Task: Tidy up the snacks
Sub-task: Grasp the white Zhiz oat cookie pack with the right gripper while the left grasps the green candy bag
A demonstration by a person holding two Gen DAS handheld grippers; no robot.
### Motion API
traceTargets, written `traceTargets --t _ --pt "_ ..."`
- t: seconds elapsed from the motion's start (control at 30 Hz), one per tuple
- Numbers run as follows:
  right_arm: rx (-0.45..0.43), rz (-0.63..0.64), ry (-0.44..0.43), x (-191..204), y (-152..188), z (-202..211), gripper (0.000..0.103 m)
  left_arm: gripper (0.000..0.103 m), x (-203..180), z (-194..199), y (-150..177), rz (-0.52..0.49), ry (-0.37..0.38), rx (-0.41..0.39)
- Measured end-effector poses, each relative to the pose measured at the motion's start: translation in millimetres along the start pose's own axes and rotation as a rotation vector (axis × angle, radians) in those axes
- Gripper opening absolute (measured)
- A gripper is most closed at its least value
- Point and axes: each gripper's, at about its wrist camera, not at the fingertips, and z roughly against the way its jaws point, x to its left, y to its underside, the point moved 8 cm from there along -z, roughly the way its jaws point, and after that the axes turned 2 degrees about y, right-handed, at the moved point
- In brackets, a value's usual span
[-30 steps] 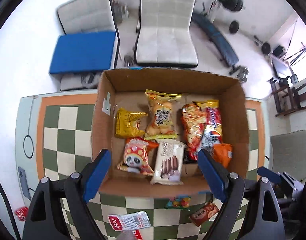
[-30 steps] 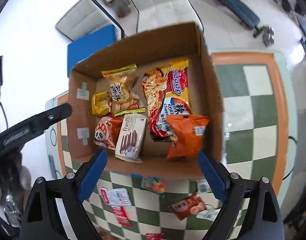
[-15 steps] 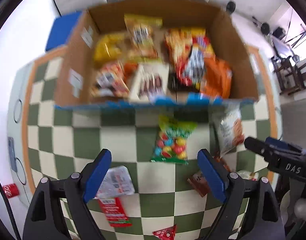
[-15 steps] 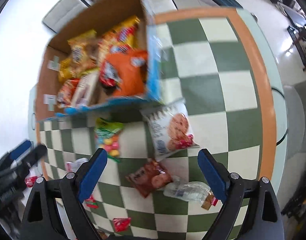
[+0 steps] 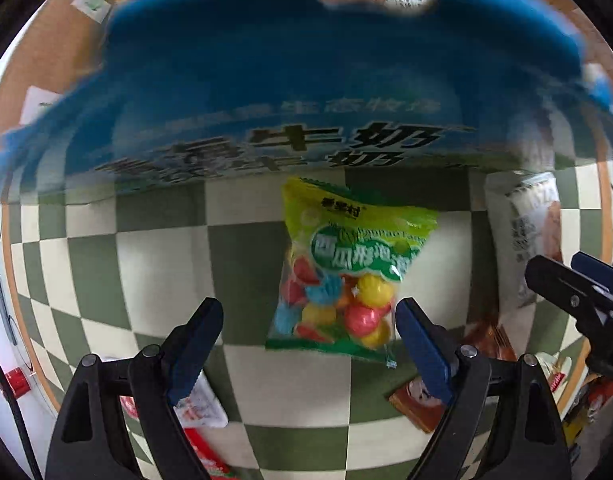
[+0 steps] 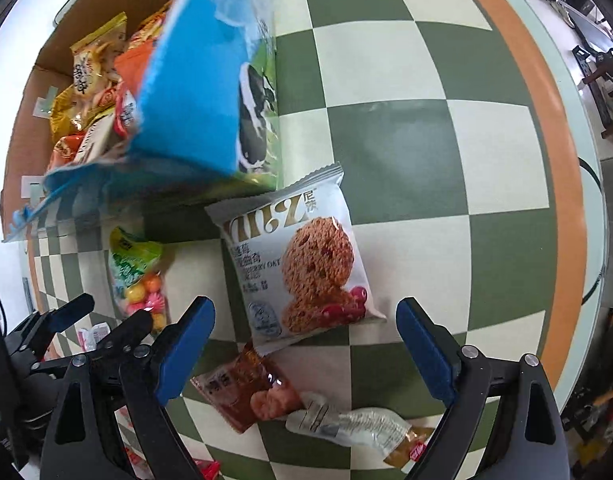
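Observation:
My left gripper (image 5: 308, 340) points down, open, just above the checkered table (image 5: 154, 264). A green bag of coloured candy balls (image 5: 346, 272) lies flat between its fingers, nearer the right finger (image 5: 418, 344); the pads are not on it. My right gripper (image 6: 304, 348) is open too, low over a silver cookie pack (image 6: 302, 264) that lies between its fingers untouched. The cardboard box with a blue printed side (image 6: 202, 80) stands just behind both packs and holds several snack bags (image 6: 90, 72). Each gripper shows in the other's view: right gripper (image 5: 558, 268), left gripper (image 6: 110, 316).
A brown snack packet (image 6: 246, 392) and a clear wrapper (image 6: 346, 424) lie near the right gripper. A white sachet (image 5: 198, 404) and red packets lie under the left one. The table's orange border (image 6: 562, 200) runs along the right; chairs stand beyond it.
Both grippers have dropped from above the box to low over the table in front of it. The candy bag and the cookie pack now sit between the fingers. Both jaws stay equally wide.

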Motion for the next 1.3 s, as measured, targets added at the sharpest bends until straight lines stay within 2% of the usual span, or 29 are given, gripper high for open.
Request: traceTargets --t 0.27,0.43,0.47,0.5,0.57,0.67,0.8,0.97,1.17,1.3 --pt "0.027 0.018 0.017 1 -8 -18 0.094 0.088 -13 -6 -14 -0.031 -0.010 -0.013" --pt "0.040 0.005 0.017 -3 -9 -26 0.094 0.083 -18 -6 -16 -0.052 -0.006 -0.025" --pt "0.042 0.004 0.020 -4 -9 -27 0.094 0.081 -19 -6 -15 -0.055 -0.006 -0.027" --pt "0.043 0.002 0.028 -7 -8 -29 0.093 0.075 -21 -5 -14 -0.057 0.004 -0.030" --pt "0.036 -0.001 0.041 -11 -7 -30 0.088 0.066 -27 -3 -10 -0.058 0.022 -0.029" --pt "0.029 0.011 0.059 -15 -5 -29 0.078 0.056 -37 1 -5 -0.073 0.009 -0.040" --pt "0.034 0.006 0.066 -21 4 -30 0.074 0.054 -41 2 2 -0.078 -0.005 -0.037" --pt "0.062 -0.007 0.061 -29 17 -31 0.072 0.053 -32 -2 20 -0.061 -0.014 -0.002" --pt "0.123 -0.023 0.040 -38 45 -34 0.070 0.053 -23 -8 70 -0.040 -0.017 0.064" --pt "0.146 -0.035 0.027 -47 59 -34 0.069 0.055 -16 -14 80 -0.023 0.002 0.080"
